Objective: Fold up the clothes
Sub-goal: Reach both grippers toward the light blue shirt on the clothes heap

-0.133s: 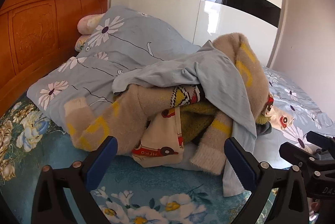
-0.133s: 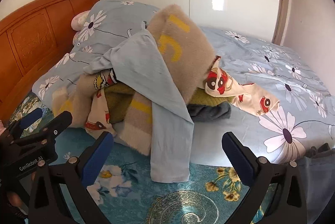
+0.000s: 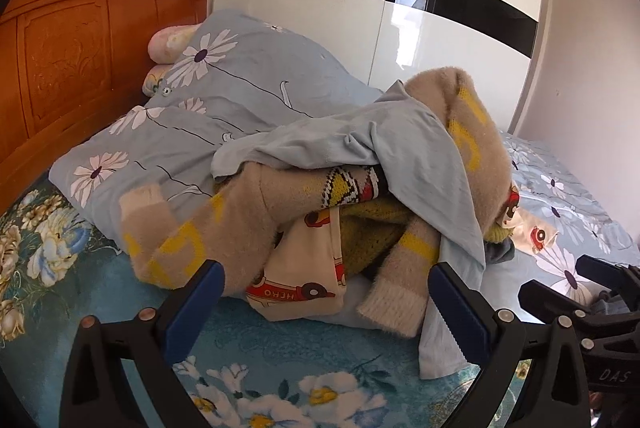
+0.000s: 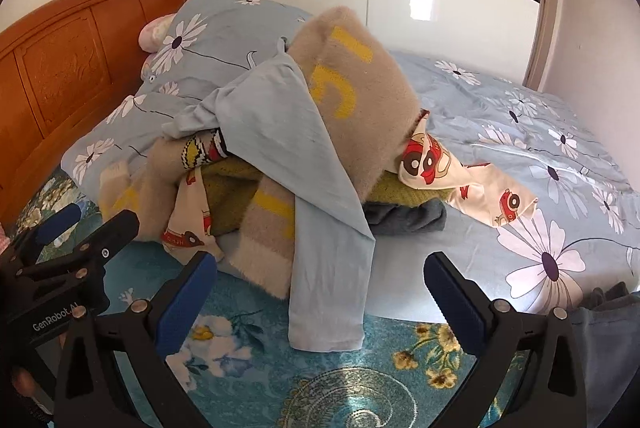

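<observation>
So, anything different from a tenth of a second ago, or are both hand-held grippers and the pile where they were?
Nothing visibly changed. The left hand-held gripper and right hand-held gripper both hang open short of the clothes pile, holding nothing. The light blue garment lies draped over the beige sweater as before.

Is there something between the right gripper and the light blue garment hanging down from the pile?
Nothing visible. The right gripper is open, and the light blue garment hangs directly ahead of it on the bed.
</observation>
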Action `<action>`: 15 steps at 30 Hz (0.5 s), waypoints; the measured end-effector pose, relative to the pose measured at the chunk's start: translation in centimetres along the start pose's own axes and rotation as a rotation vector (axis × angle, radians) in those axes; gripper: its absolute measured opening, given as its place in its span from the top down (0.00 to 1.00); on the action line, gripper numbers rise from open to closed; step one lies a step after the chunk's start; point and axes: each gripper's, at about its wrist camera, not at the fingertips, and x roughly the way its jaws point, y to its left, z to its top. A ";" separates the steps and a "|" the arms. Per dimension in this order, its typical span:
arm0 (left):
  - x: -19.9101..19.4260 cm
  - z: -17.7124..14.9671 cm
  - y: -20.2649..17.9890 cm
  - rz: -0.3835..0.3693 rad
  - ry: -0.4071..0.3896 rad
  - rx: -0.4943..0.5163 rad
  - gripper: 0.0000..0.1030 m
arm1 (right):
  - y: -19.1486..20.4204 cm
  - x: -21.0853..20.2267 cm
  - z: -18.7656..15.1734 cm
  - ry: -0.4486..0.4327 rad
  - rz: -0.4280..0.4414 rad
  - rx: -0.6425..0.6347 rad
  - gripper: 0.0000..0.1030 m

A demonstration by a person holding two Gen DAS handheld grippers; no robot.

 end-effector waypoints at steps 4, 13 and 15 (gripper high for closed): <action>0.2 0.1 0.0 0.003 -0.002 -0.002 0.00 | 1.1 0.1 0.3 0.016 -0.010 -0.051 0.00; 0.6 0.1 0.4 0.008 -0.036 -0.018 0.00 | 1.2 1.9 0.6 0.024 0.034 -0.060 0.00; 0.9 0.0 0.5 0.010 -0.043 -0.018 0.00 | 1.3 2.3 0.6 0.031 0.024 -0.061 0.00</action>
